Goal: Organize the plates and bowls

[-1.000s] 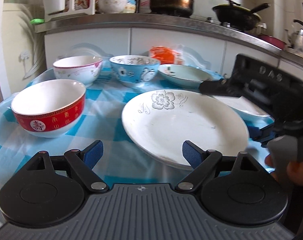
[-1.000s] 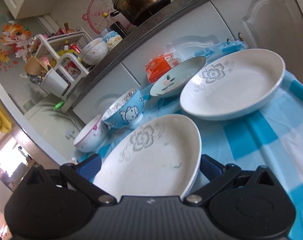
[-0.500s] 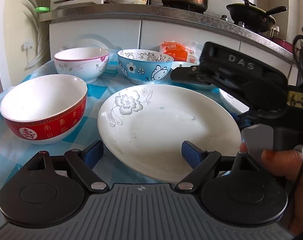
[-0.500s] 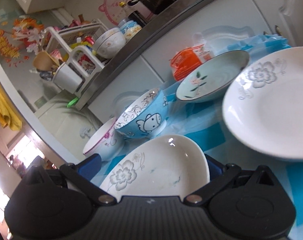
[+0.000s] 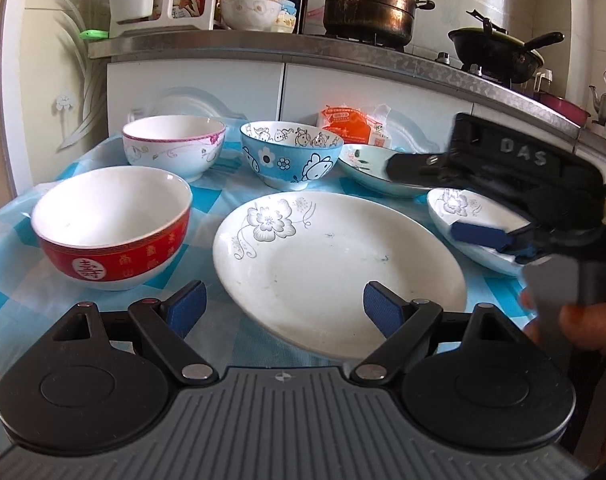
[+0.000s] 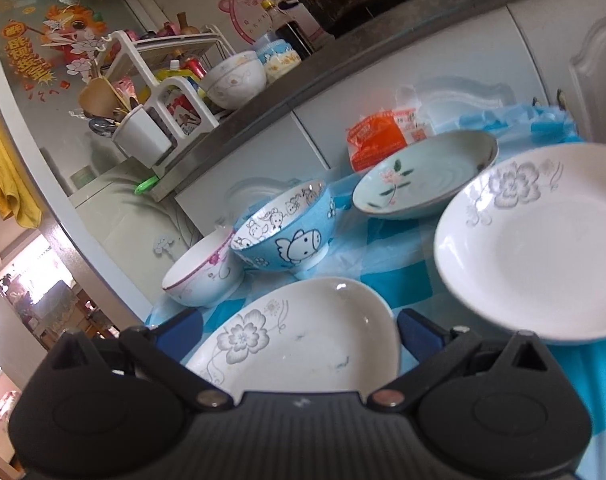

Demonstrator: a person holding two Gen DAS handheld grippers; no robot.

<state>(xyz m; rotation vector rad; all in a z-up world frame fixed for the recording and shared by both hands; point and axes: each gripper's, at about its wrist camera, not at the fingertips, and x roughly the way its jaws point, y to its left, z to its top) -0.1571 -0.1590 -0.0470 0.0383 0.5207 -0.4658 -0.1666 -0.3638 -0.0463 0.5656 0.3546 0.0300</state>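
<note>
Bowls: I count three, plates three; my open left gripper [image 5: 281, 306] and right gripper [image 6: 299, 334] each bracket the flowered white plate [image 5: 339, 268] without gripping.

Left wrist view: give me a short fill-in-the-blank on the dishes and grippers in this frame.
1. The bowl nearest the left gripper has a ____ outer band.
2. The cartoon bowl is coloured ____.
3. The large plate bears a grey ____ print.
4. The left gripper's jaws stand ____.

Missing words: red; blue; flower; open
</note>
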